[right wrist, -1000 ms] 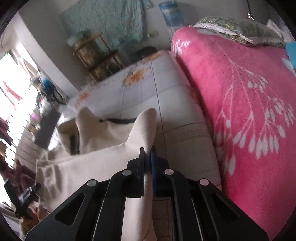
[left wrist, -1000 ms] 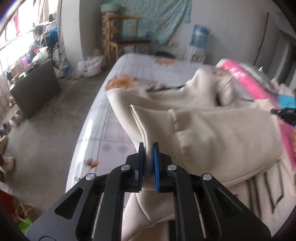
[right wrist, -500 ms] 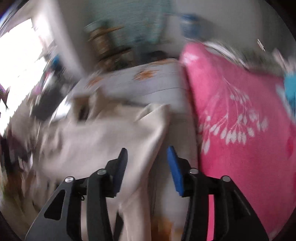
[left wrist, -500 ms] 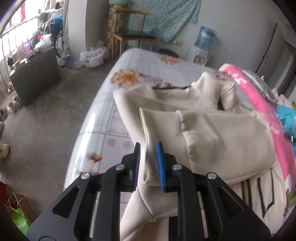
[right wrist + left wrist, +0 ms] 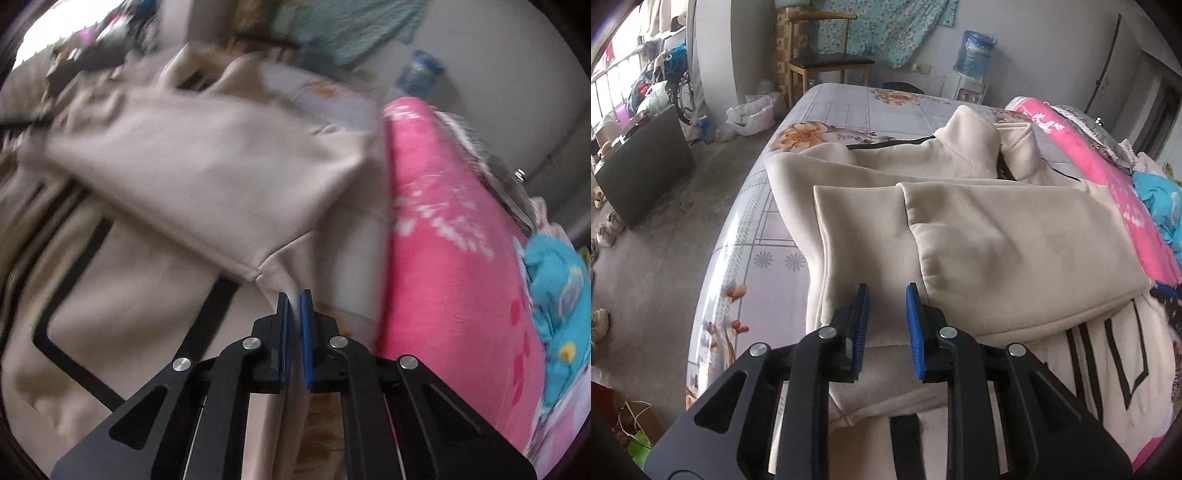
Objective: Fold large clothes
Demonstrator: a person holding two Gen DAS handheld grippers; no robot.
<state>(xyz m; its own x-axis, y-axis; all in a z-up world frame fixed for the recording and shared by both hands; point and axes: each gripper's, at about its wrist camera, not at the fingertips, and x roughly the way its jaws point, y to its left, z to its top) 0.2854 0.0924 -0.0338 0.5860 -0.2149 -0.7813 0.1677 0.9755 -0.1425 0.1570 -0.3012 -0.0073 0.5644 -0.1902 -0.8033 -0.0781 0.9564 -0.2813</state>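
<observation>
Our beige jacket (image 5: 979, 236) lies on the bed (image 5: 846, 110), whose near edge drops to bare floor (image 5: 665, 229). Our left gripper (image 5: 886, 306) hovers over the folded sleeve, jaws narrowly apart, gripping nothing. Our right gripper (image 5: 294, 306) pinches the jacket's edge beside the pink blanket (image 5: 454, 258).

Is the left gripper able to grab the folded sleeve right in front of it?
Probably yes. The left gripper is open and hangs just over the beige jacket, with the folded sleeve straight ahead of its pads. Nothing lies between them.
</observation>
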